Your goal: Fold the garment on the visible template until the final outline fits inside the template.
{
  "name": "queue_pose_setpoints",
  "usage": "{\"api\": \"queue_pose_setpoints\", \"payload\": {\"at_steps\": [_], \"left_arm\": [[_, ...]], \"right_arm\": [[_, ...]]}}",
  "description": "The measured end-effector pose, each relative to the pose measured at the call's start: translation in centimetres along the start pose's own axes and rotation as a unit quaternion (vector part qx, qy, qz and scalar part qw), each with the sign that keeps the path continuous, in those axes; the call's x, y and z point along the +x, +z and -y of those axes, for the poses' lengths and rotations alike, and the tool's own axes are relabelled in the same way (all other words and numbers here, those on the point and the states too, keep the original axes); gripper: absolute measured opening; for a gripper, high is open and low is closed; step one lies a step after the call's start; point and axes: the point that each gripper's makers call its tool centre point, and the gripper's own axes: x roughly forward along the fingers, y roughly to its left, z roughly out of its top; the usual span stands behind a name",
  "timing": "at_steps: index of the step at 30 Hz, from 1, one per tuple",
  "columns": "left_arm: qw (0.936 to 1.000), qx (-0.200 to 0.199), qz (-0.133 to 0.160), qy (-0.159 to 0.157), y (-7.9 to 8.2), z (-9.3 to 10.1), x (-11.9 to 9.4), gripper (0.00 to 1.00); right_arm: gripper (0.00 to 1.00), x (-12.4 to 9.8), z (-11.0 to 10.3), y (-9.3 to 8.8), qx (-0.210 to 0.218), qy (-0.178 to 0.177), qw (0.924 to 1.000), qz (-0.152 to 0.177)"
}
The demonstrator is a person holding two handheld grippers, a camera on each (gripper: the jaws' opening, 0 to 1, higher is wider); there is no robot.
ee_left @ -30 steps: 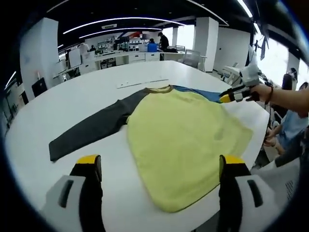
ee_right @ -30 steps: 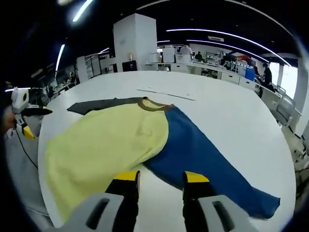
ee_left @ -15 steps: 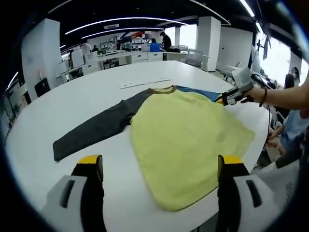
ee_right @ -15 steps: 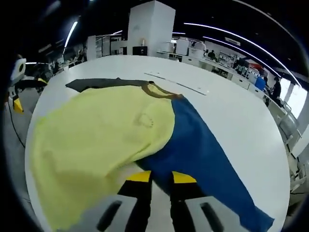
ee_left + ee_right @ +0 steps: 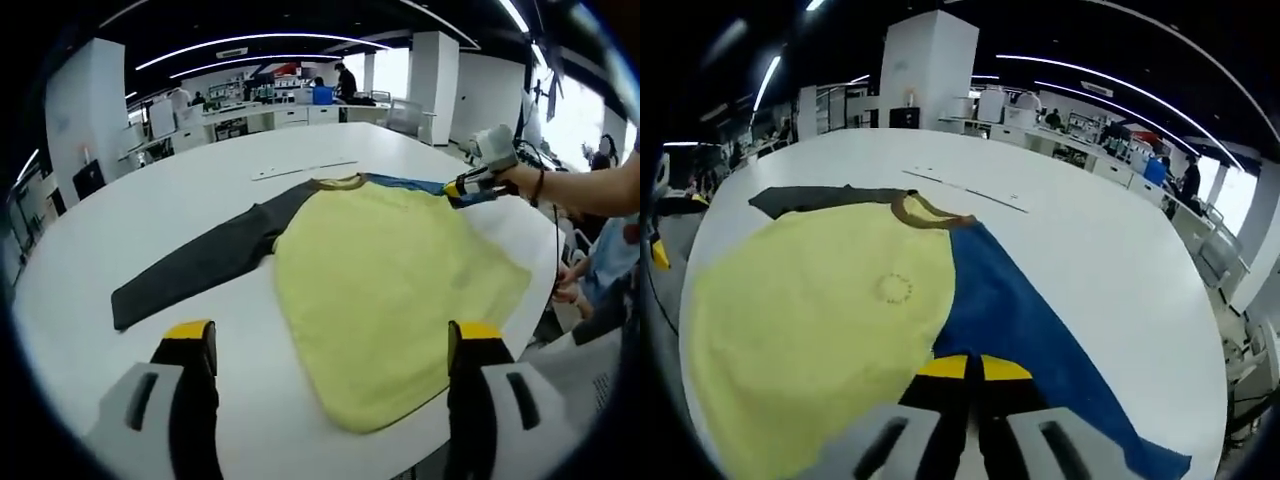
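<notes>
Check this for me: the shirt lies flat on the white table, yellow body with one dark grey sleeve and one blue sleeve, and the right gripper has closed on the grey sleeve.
One thing is wrong: the right gripper has closed on the blue sleeve, not the grey sleeve, as the right gripper view shows. The rest stands: yellow body, flat on the white table.

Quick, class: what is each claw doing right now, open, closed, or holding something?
Left claw: open, holding nothing, above the yellow shirt body.
Right claw: closed on the blue sleeve.
</notes>
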Motion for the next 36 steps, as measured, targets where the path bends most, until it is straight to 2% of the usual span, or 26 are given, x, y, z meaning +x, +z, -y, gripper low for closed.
{"api": "queue_pose_setpoints", "payload": {"at_steps": [5, 14, 17, 21, 25, 30, 36], "left_arm": [[1.0000, 0.000, -0.002, -0.001, -0.2, 0.0, 0.0, 0.93], [1.0000, 0.002, -0.004, 0.000, -0.2, -0.1, 0.1, 0.93], [1.0000, 0.001, -0.004, 0.000, -0.2, 0.0, 0.1, 0.94], [1.0000, 0.003, -0.006, 0.000, -0.2, 0.1, 0.1, 0.95], [1.0000, 0.005, -0.004, -0.001, 0.0, 0.3, 0.2, 0.96], [1.0000, 0.008, -0.004, -0.003, 0.1, 0.5, 0.2, 0.96], [0.9999, 0.012, -0.003, -0.003, 0.3, 0.5, 0.2, 0.96]], "right_arm": [[0.00, 0.6, 0.9, 0.1, 0.013, -0.007, 0.9999, -0.001], [0.00, 1.3, 1.1, -1.1, 0.026, -0.014, 0.9993, -0.022], [0.08, 0.9, 1.4, -0.8, 0.036, -0.017, 0.9991, -0.016], [0.28, -0.5, 2.2, -0.4, 0.056, -0.018, 0.9982, 0.002], [0.41, -2.5, 3.5, -0.5, 0.077, -0.019, 0.9967, 0.017], [0.49, -5.0, 5.1, -1.7, 0.075, -0.031, 0.9966, 0.015], [0.48, -7.0, 6.2, -3.9, 0.065, -0.041, 0.9970, -0.006]]}}
